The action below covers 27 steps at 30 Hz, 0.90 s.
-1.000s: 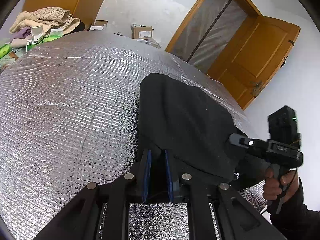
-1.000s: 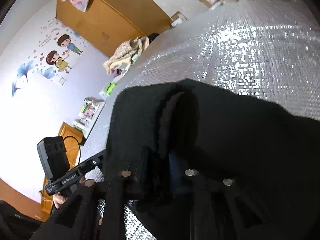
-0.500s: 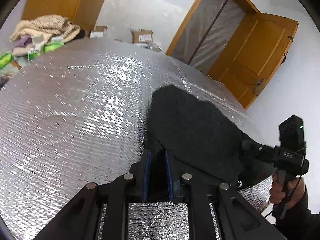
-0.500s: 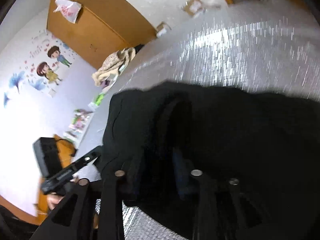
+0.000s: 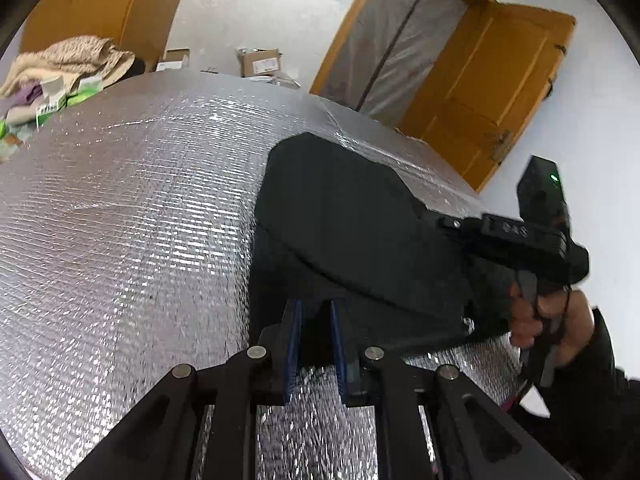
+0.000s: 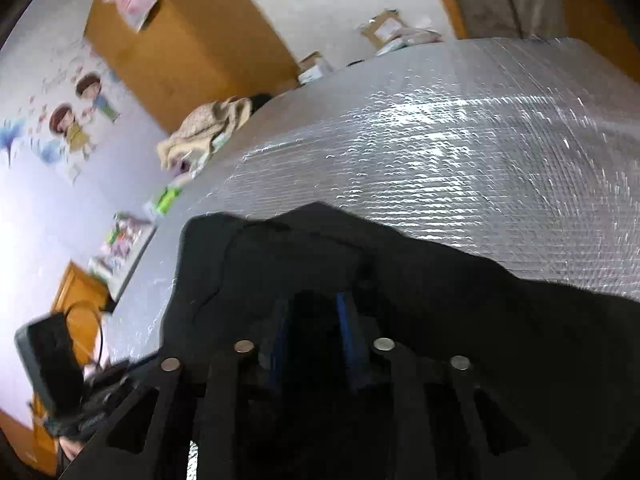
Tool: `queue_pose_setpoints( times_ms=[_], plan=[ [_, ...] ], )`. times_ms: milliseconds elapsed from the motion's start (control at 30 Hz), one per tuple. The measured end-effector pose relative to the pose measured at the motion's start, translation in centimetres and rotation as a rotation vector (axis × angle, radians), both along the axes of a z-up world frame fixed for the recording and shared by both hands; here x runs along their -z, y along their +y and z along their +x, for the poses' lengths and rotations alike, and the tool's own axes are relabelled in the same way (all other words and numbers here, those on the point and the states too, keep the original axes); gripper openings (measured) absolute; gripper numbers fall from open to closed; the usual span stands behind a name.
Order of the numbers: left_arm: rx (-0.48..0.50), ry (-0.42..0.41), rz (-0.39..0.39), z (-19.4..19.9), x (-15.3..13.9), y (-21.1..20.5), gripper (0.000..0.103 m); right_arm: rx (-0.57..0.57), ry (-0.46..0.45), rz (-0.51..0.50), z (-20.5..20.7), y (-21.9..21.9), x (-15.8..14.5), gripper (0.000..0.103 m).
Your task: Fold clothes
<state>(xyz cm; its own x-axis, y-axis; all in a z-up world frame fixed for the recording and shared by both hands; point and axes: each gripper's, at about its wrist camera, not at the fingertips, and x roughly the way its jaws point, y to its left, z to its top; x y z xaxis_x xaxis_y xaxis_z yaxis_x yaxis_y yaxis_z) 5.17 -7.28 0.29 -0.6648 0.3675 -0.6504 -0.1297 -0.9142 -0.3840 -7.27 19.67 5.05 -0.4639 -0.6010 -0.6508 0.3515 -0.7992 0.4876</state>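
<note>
**Black cloth, two uneven grips: your fold hangs on the near hem**

Black fabric fills the gap between your left gripper [image 5: 316,340]'s blue pads [image 5: 295,344], which are clamped on the near edge of the dark garment [image 5: 352,220]. Your right gripper [image 6: 316,340] sits buried in the same cloth; its jaws are closing with fabric between them, and the right wrist view is too dark to tell whether the pads press on it yet. From there the garment runs out doubled, an upper flap lying over a lower layer, across the silver foil mat [image 5: 120,220] near its right edge. Lift before the right side bites, in my judgement, and one corner drops while the other rises, skewing the fold. The foil looks slick, so a one-sided pull could drag the whole piece toward you. Beyond it sit a beige heap of clothes [image 5: 68,60] and the orange door [image 5: 500,92].
</note>
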Motion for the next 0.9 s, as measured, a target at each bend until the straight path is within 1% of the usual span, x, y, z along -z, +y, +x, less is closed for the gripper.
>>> queue_pose_setpoints(
  times_ms=[133, 200, 267, 367, 433, 467, 567, 600, 667, 733, 800, 900],
  plan=[
    [0.002, 0.013, 0.0, 0.1, -0.9, -0.5, 0.014, 0.039, -0.025, -0.013, 0.0, 1.3, 0.2, 0.024],
    [-0.014, 0.052, -0.007, -0.6, -2.2, -0.9, 0.015, 0.043, 0.009, -0.015, 0.7, 1.5, -0.7, 0.026],
    [-0.027, 0.091, -0.019, -1.5, -3.6, -1.4, 0.014, 0.034, 0.05, -0.023, 1.4, 1.4, -1.7, 0.027],
    [-0.052, 0.116, -0.063, -4.5, -5.3, -1.4, 0.014, -0.006, 0.099, -0.033, 1.9, 0.1, -2.8, 0.027],
    [-0.051, 0.118, -0.087, -7.1, -5.5, -1.1, 0.014, -0.025, 0.114, -0.022, 1.9, -0.6, -3.2, 0.027],
    [-0.037, 0.107, -0.091, -8.5, -5.3, -0.9, 0.015, -0.029, 0.114, -0.015, 1.7, -0.9, -3.1, 0.027],
    [-0.019, 0.028, -0.104, -12.2, -3.5, -0.2, 0.014, -0.039, 0.11, 0.01, 1.3, -1.1, -2.6, 0.027],
    [-0.017, -0.002, -0.113, -13.3, -2.8, 0.0, 0.014, -0.027, 0.097, 0.032, 1.0, -1.1, -2.2, 0.026],
    [0.003, -0.053, -0.103, -14.6, -1.0, 0.1, 0.015, -0.004, 0.063, 0.066, 0.3, -0.8, -1.2, 0.026],
    [0.009, -0.031, -0.073, -14.4, -0.6, -0.1, 0.014, 0.008, 0.043, 0.057, -0.2, -0.4, -0.4, 0.025],
    [0.011, -0.039, -0.047, -14.5, -0.6, -0.4, 0.014, 0.01, 0.043, 0.046, -0.4, -0.2, -0.1, 0.025],
    [-0.006, -0.053, -0.018, -14.0, -0.8, -0.8, 0.014, 0.007, 0.047, 0.058, -0.5, -0.5, 0.1, 0.028]
  ],
)
